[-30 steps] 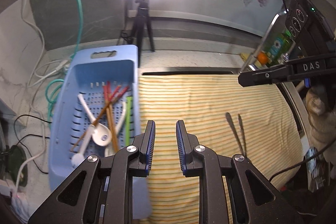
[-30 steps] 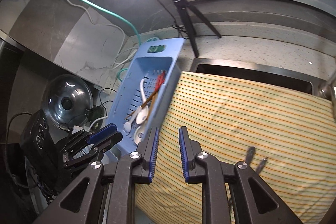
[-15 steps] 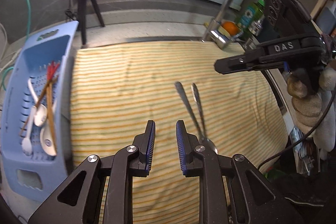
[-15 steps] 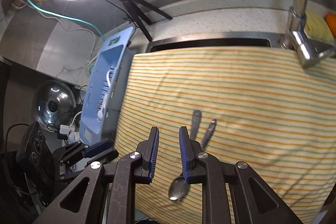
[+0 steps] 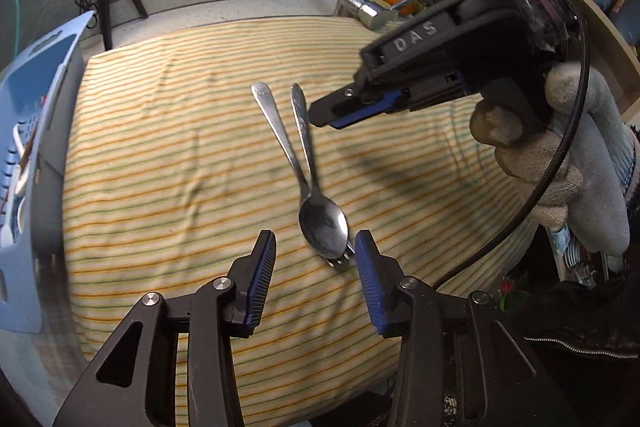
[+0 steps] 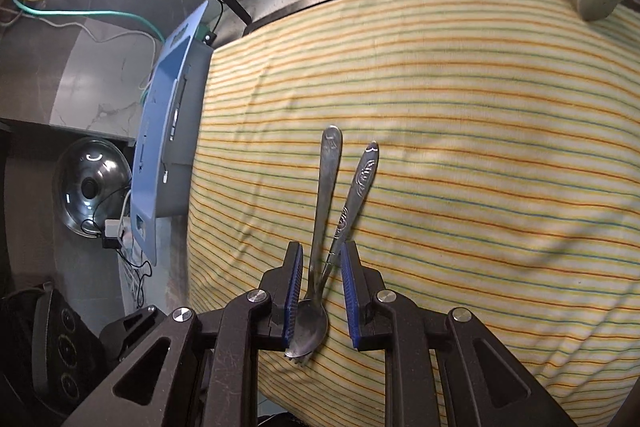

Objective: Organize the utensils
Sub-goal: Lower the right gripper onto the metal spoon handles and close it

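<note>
**Spoon and fork: pick one, not both**

Spoon first: the shiny silver metal spoon (image 5: 322, 221) lies on the yellow striped cloth (image 5: 168, 155), near the front edge, with its bowl close to us and its long handle pointing far away. A silver metal fork (image 5: 304, 131) lies under it. The two handles cross like a thin letter V, and the fork's prongs peek out from under the spoon's bowl.

The left gripper (image 5: 315, 281) hangs just in front of the spoon's bowl. Its two blue jaws are wide apart and hold nothing. The right gripper (image 6: 320, 291) is low over the crossing place. Its jaws are apart too, one on each side of the two thin necks, and not squeezing yet.

The pale blue plastic basket (image 5: 48, 75) sits far off at the left edge of the cloth, with other utensils already in it. That looks like where these two should go.

To do this step well, I think the right gripper should slide a bit toward the far end, where the handles spread apart, so it can catch only one. Squeeze slowly. Metal is slippery, so grab the handle across its flat sides. Lift straight up so the other piece does not get dragged off the cloth.
</note>
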The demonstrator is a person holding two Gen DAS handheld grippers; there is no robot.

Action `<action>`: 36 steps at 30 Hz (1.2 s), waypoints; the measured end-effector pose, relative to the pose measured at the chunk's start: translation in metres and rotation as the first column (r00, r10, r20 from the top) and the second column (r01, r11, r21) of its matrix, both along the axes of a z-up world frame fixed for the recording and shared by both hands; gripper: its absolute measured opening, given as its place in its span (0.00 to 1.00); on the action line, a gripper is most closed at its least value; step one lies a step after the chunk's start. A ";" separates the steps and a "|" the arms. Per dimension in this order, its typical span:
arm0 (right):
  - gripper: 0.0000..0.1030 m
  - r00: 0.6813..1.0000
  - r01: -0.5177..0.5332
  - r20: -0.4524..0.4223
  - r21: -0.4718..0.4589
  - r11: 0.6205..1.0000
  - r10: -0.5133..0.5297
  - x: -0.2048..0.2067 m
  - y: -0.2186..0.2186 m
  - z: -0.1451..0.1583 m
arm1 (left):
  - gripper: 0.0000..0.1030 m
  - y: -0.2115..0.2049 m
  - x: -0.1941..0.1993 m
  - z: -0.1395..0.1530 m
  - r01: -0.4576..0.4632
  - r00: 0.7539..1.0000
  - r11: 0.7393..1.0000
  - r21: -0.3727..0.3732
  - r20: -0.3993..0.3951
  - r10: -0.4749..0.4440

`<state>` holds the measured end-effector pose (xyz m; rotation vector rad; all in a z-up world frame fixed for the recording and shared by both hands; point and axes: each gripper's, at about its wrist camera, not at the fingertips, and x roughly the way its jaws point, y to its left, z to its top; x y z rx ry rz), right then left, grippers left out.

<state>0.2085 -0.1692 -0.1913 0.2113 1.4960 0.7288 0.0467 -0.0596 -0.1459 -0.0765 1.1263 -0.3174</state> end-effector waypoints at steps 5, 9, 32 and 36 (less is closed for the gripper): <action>0.17 1.000 -0.001 -0.023 -0.005 1.000 0.001 0.002 0.003 -0.010 | 0.38 -0.009 0.002 -0.006 -0.006 1.000 1.000 0.023 -0.005 0.006; 0.17 0.999 0.010 -0.048 0.003 1.000 -0.010 0.005 0.003 -0.018 | 0.38 -0.016 0.008 -0.011 -0.008 1.000 1.000 0.023 -0.015 0.008; 0.15 0.995 0.039 -0.092 0.010 0.999 -0.038 0.003 0.011 -0.031 | 0.33 -0.024 0.028 -0.035 0.001 0.999 0.998 0.056 -0.037 0.001; 0.07 0.991 0.066 -0.117 0.015 0.998 -0.064 0.004 0.006 -0.034 | 0.32 -0.019 0.028 -0.033 -0.001 1.000 0.999 0.042 -0.031 0.002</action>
